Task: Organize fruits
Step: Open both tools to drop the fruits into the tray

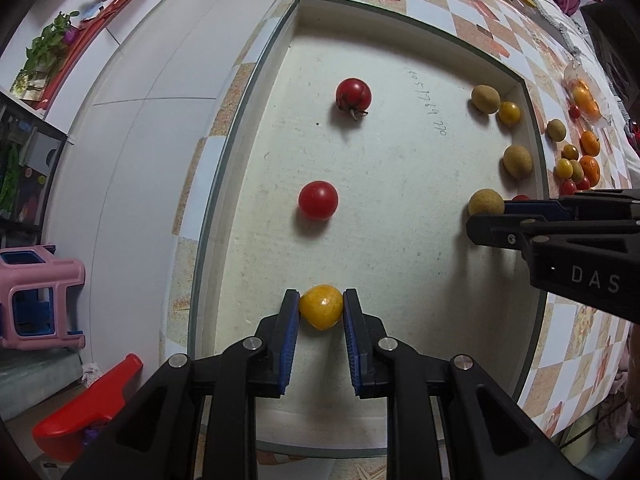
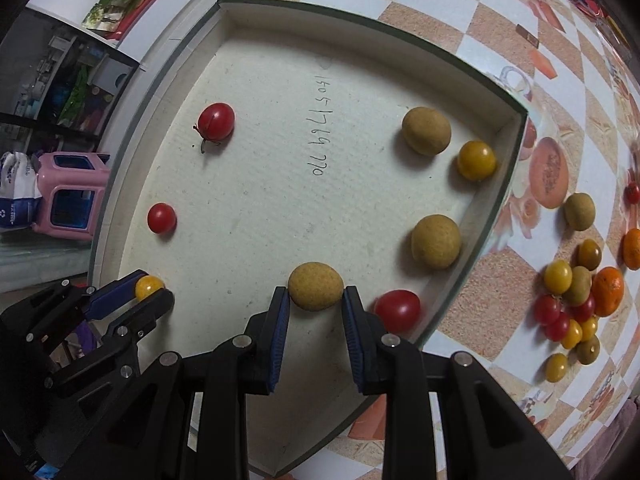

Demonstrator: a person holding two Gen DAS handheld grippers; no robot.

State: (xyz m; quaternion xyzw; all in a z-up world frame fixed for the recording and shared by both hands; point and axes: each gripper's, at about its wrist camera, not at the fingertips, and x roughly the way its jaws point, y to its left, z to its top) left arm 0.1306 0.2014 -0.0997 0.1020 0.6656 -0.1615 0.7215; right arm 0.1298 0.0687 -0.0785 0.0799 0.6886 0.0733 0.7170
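Inside a shallow white tray on a checkered tabletop, two hand-held grippers work at once: the left gripper is closed around a yellow cherry tomato near the tray's near-left edge, while the right gripper pinches a tan longan low over the tray floor. The sorting appears partly done. Two red tomatoes lie along the tray's left side; on the right sit two more longans, another yellow tomato and one red tomato against the wall. Whether the held fruits are arriving or being regrouped cannot be told. A mixed heap of fruit, including small oranges, waits outside the tray, suggesting much remains to be organized.
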